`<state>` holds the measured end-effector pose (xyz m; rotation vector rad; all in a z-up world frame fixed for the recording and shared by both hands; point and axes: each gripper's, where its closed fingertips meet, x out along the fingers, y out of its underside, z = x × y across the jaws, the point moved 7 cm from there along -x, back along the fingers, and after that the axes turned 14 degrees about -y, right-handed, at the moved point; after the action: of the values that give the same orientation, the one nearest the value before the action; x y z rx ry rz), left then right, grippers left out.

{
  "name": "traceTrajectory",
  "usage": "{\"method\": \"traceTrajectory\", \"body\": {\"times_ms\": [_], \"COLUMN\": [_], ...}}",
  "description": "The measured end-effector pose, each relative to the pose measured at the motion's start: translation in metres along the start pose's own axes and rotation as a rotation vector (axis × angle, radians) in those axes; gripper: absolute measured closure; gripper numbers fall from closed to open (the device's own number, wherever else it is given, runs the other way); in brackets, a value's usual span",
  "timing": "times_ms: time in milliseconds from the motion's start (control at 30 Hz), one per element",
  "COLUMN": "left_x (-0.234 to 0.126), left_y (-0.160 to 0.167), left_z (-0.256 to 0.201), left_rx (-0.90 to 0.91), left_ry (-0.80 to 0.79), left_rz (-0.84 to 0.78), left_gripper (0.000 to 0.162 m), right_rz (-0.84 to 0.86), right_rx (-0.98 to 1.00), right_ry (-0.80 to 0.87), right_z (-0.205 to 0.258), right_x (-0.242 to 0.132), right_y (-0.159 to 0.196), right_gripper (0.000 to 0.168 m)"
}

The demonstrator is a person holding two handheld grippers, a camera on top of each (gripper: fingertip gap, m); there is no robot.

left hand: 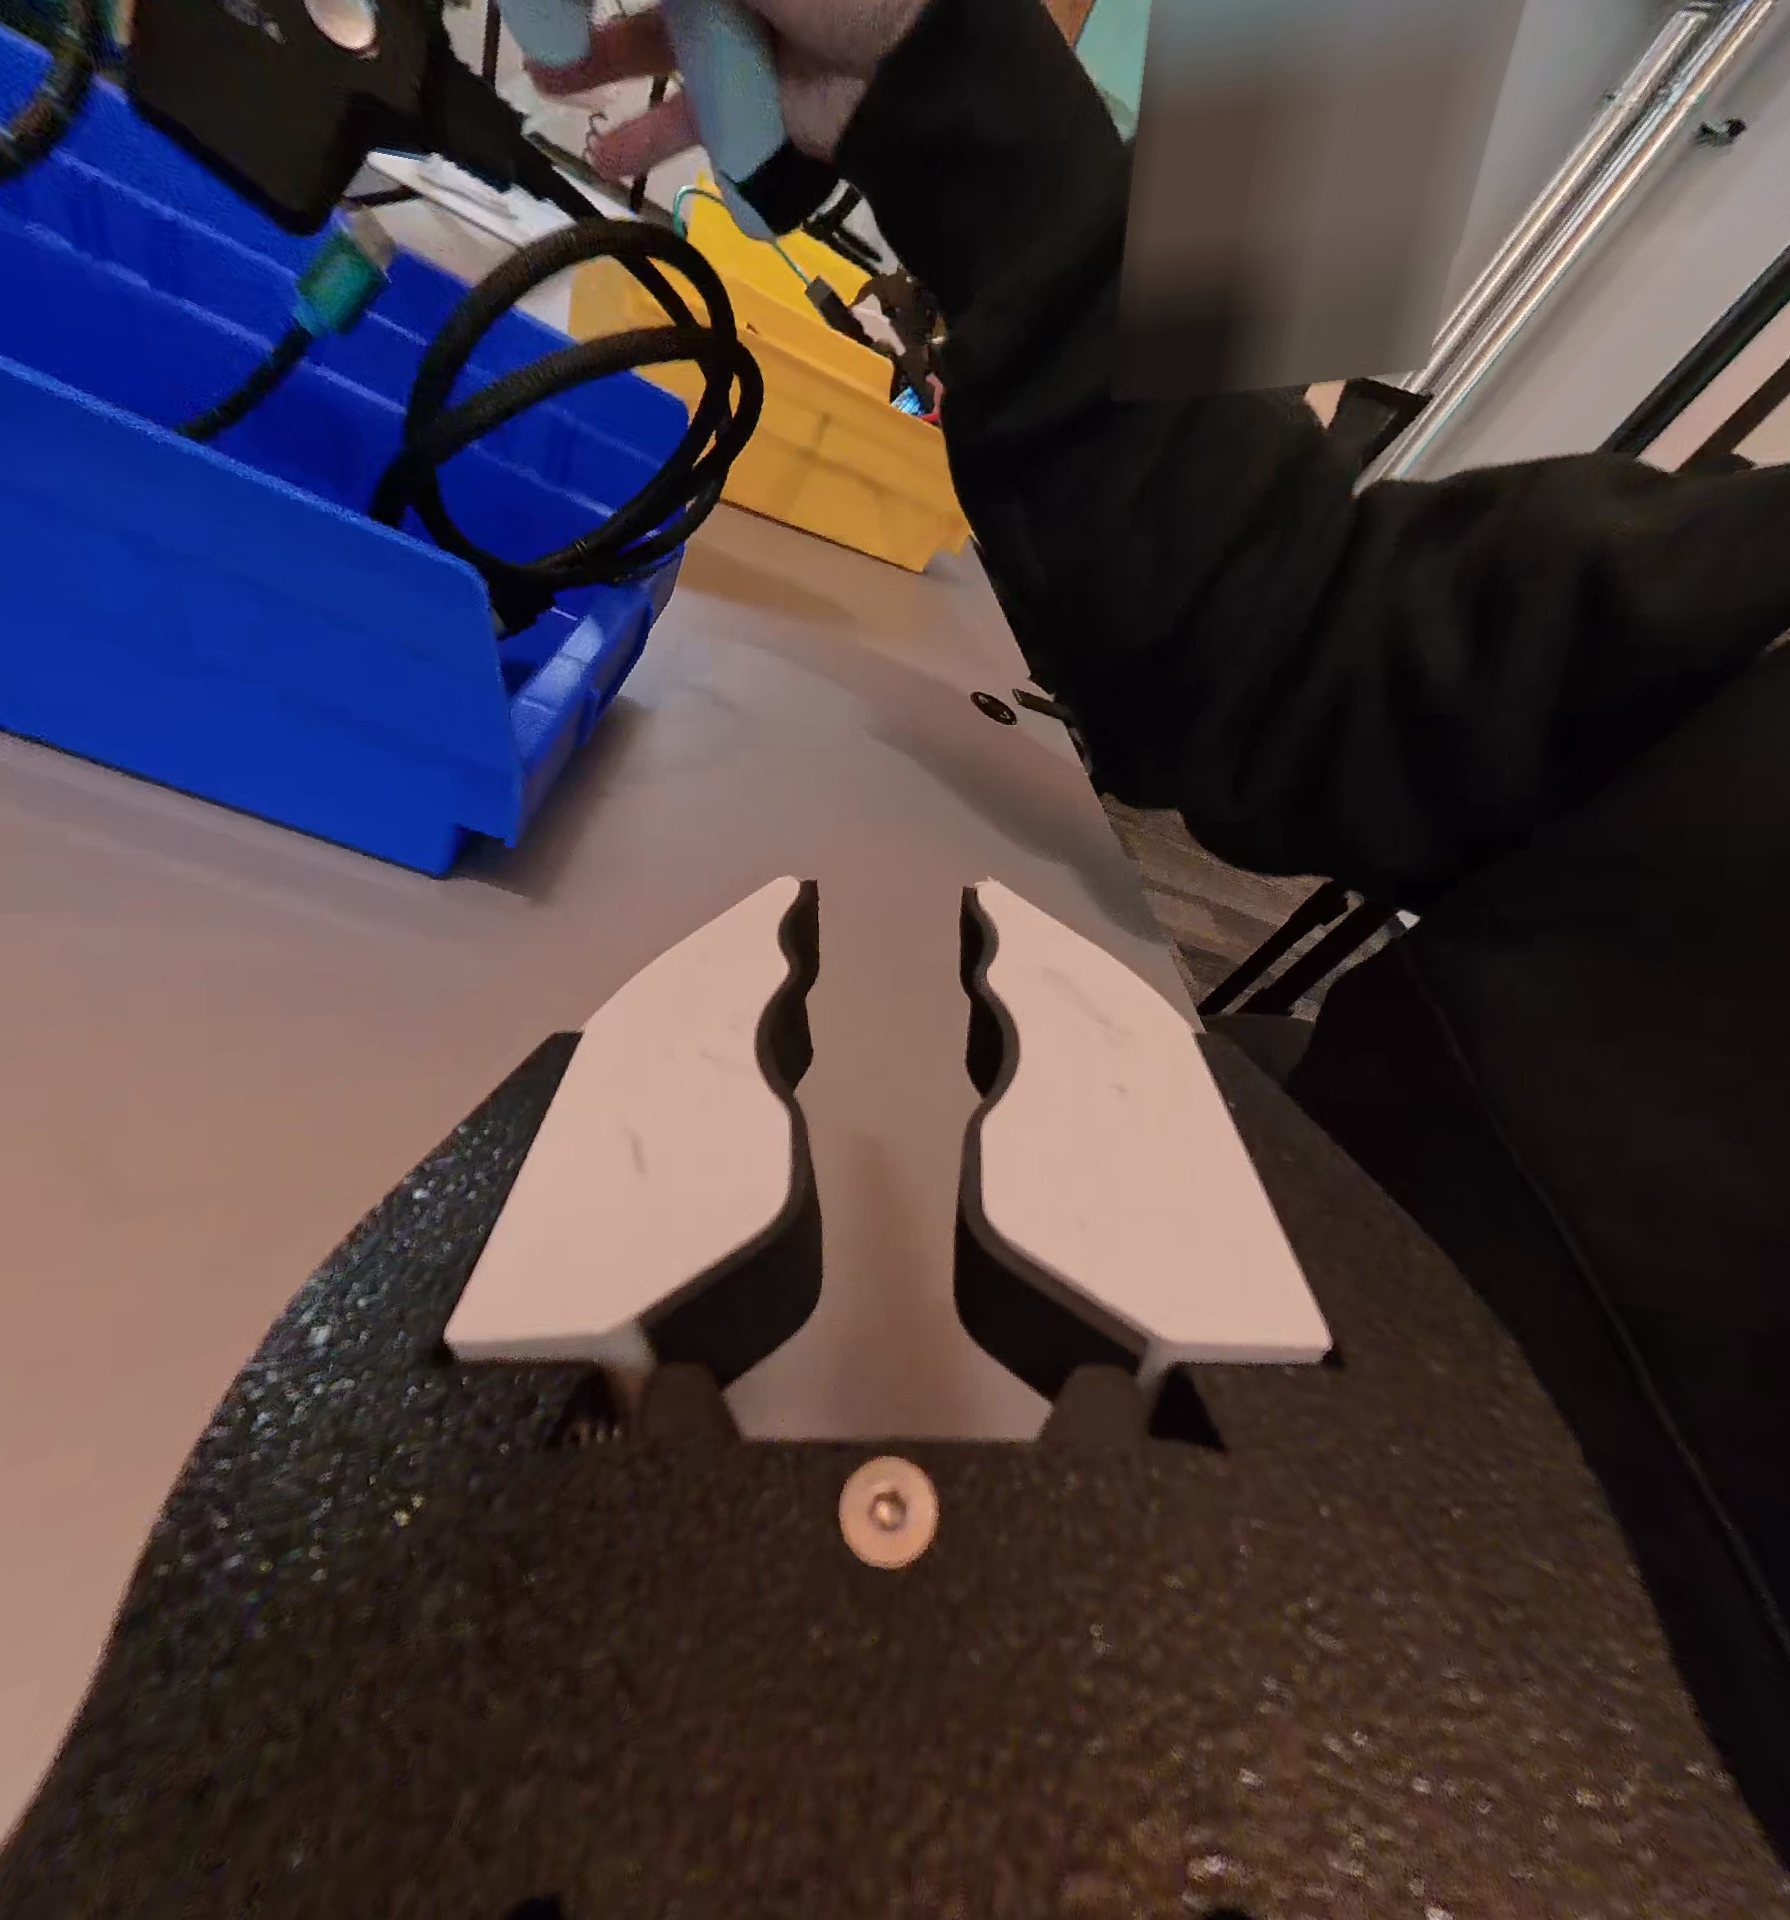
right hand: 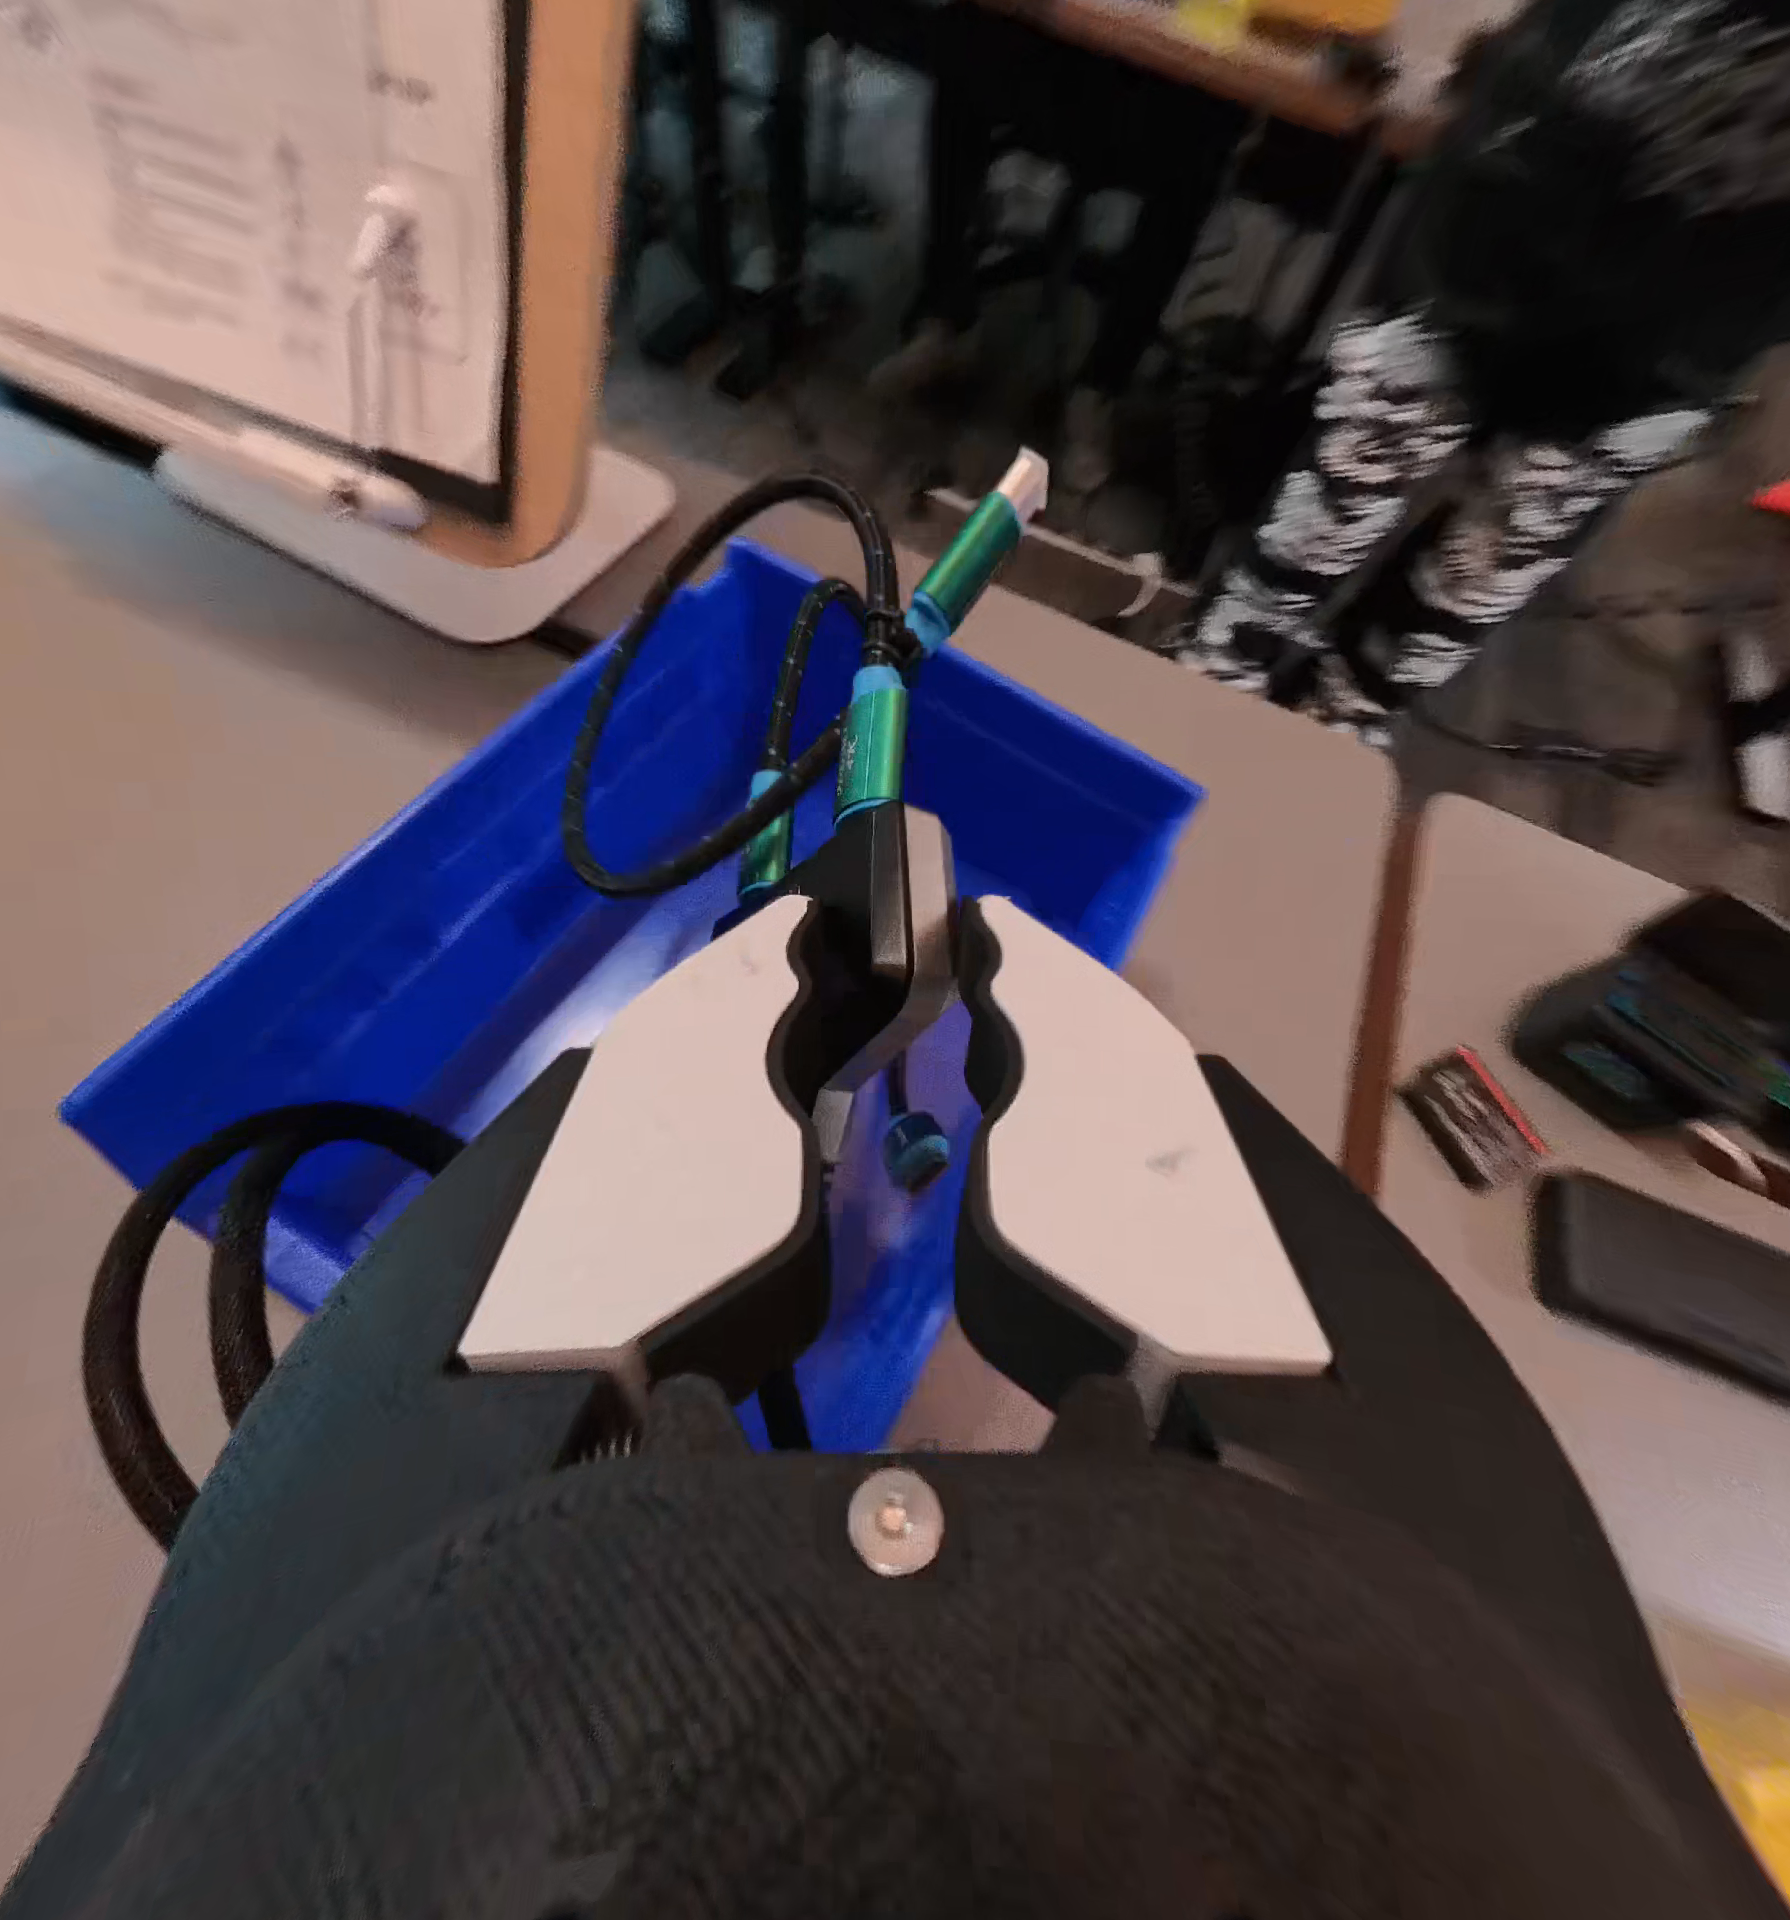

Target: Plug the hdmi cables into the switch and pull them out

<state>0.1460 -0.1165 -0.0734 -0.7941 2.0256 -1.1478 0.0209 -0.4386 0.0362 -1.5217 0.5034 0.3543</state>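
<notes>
Grey table [right hand: 195,831]: right hand-held gripper [right hand: 886,914] clamps switch [right hand: 886,904] over blue bin [right hand: 434,935]; left hand-held gripper [left hand: 889,894] narrowly parted, empty.

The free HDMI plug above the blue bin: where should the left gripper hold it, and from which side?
Grip the free plug on its green metal shell, below the silver tip, which must stay clear. It points up and away from the switch in the right gripper, so the open left gripper probably should close across the shell from its side.
</notes>
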Motion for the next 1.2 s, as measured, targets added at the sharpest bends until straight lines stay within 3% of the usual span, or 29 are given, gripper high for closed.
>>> {"method": "traceTrajectory", "body": {"times_ms": [133, 233, 333, 467, 567, 700, 767, 833, 900, 967, 1100, 1200], "left_x": [-0.007, -0.01, -0.016, -0.046, -0.088, -0.176, -0.23, -0.286, -0.337, -0.37, -0.376, -0.36], "left_y": [-0.005, -0.005, -0.002, 0.004, 0.011, 0.02, 0.018, 0.009, -0.007, -0.025, -0.045, -0.038], "left_z": [0.001, 0.0, -0.006, -0.025, -0.031, -0.022, -0.013, 0.006, 0.034, 0.067, 0.149, 0.214], "left_rx": [0.001, -0.023, -0.032, 0.024, 0.066, 0.102, 0.148, 0.17, 0.173, 0.177, 0.048, -0.229], "left_ry": [0.036, 0.078, 0.101, 0.076, -0.051, -0.399, -0.601, -0.825, -1.019, -1.115, -1.039, -1.02], "left_rz": [-0.034, -0.047, -0.046, -0.065, -0.091, -0.102, -0.08, -0.013, 0.058, 0.165, 0.515, 0.725], "left_gripper": [0.137, 0.138, 0.138, 0.136, 0.132, 0.118, 0.114, 0.113, 0.112, 0.113, 0.099, 0.093], "right_rz": [0.083, 0.214, 0.251, 0.235, 0.204, -0.053, -0.175, -0.256, -0.313, -0.332, -0.296, -0.288], "right_rx": [-0.049, -0.156, -0.136, -0.135, -0.164, -0.181, -0.199, -0.132, -0.082, -0.08, -0.067, -0.048], "right_ry": [0.174, 0.16, -0.002, 0.175, 0.328, 0.365, 0.248, 0.01, -0.226, -0.341, -0.517, -0.562], "right_z": [0.006, 0.028, 0.051, 0.029, 0.029, 0.077, 0.115, 0.156, 0.197, 0.228, 0.272, 0.285], "right_x": [-0.02, 0.011, 0.054, 0.065, 0.044, -0.008, -0.019, -0.011, 0.002, 0.014, 0.04, 0.052], "right_y": [0.012, 0.01, 0.011, 0.008, 0.001, -0.015, -0.016, -0.009, -0.001, 0.011, 0.035, 0.047], "right_gripper": [0.145, 0.144, 0.147, 0.144, 0.132, 0.118, 0.104, 0.098, 0.1, 0.1, 0.098, 0.099]}}
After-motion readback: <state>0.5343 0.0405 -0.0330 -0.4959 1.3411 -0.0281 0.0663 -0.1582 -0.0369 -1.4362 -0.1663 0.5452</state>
